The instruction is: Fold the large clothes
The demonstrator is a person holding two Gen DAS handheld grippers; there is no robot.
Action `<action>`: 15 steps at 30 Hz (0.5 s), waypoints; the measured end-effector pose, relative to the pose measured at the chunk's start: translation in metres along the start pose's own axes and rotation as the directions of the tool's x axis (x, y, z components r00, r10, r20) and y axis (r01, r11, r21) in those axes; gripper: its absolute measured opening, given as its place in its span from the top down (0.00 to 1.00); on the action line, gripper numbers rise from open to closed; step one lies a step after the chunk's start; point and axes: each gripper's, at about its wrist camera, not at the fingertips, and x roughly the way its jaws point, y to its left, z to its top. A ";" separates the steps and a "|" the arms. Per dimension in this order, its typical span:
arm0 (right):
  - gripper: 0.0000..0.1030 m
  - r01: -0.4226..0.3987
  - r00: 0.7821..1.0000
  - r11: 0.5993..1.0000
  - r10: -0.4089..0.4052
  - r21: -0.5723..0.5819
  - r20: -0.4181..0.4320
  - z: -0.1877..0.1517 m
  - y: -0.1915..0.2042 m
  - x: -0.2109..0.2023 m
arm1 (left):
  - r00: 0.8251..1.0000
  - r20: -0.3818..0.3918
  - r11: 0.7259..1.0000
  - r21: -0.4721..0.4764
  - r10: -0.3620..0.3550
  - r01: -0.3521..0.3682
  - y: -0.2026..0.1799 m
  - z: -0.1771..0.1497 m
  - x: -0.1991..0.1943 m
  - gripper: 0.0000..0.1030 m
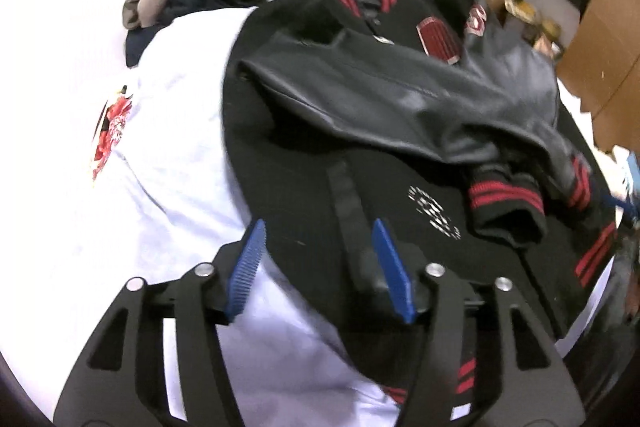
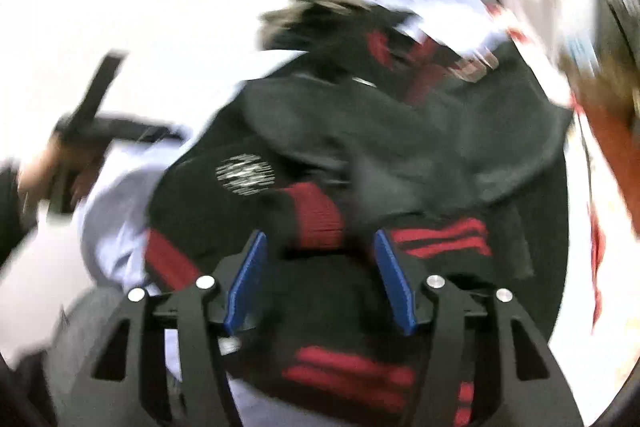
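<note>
Both grippers released over the black jacket on the bed

The jacket point(image 1: 400, 99) lies spread on the white bed point(image 1: 60, 27), both sleeves folded across its chest, red-striped cuffs point(image 1: 504, 199) meeting. Left gripper point(image 1: 320, 231) hangs above it, fingers apart, nothing held; right gripper point(image 2: 320, 239) likewise open above the striped hem point(image 2: 348, 371).

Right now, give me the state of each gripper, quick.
Left gripper: open, nothing held, above the black jacket.
Right gripper: open, nothing gripped, over the jacket's red-striped cuff.
</note>
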 end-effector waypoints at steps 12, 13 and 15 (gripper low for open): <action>0.36 0.085 0.996 0.936 -0.082 -0.343 0.022 -0.002 0.138 0.067 | 1.000 0.014 0.988 0.153 -0.003 0.001 0.039 0.092 0.055 0.37; 0.36 0.096 0.995 0.940 -0.091 -0.328 0.029 0.005 0.142 0.072 | 1.000 0.020 0.984 0.175 0.016 -0.019 0.041 0.106 0.063 0.37; 0.36 0.113 0.993 0.944 -0.102 -0.309 0.053 0.017 0.149 0.075 | 1.000 0.023 0.977 0.212 0.015 -0.020 0.046 0.134 0.081 0.37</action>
